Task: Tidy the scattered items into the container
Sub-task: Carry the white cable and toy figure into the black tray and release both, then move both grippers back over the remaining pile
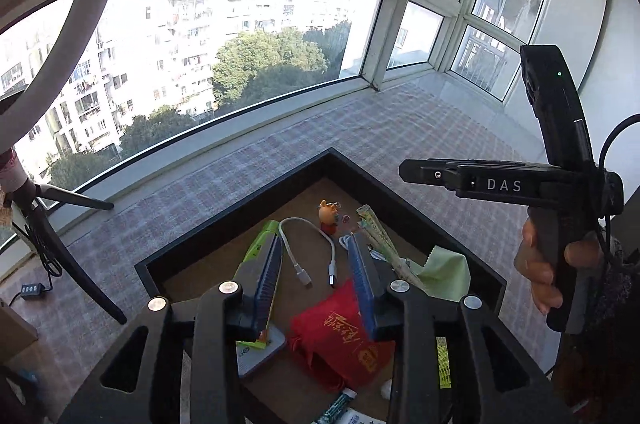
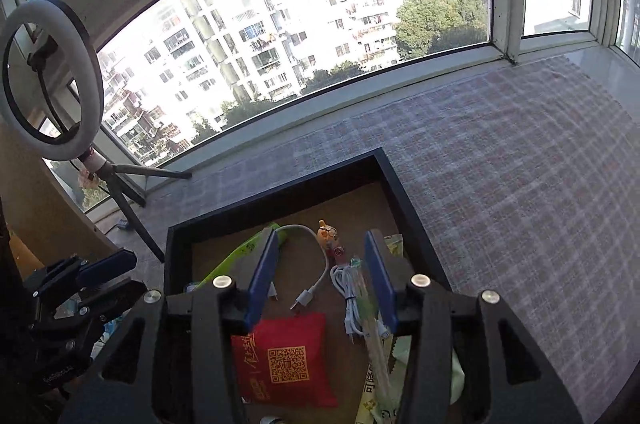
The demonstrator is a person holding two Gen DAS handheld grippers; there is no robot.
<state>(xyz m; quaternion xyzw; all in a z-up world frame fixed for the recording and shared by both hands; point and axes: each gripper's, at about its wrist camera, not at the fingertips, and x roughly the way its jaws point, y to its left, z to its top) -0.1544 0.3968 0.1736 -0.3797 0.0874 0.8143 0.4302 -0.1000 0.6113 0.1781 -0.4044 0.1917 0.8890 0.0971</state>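
Both grippers, left gripper [image 1: 316, 264] and right gripper [image 2: 326, 272], part-open, empty, hovering over black tray [image 2: 404, 192]; red pouch [image 2: 288, 360], white cable [image 2: 316, 264] lie inside, presumably already tidied.

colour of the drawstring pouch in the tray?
Red, with gold print and a gold QR code. The drawstring pouch shows best in the right wrist view.

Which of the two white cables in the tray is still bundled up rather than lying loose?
The bundled white cable, beside the long snack packet and cinched by a dark tie. The other, the short white cable, lies open in an arch near the pig figurine.
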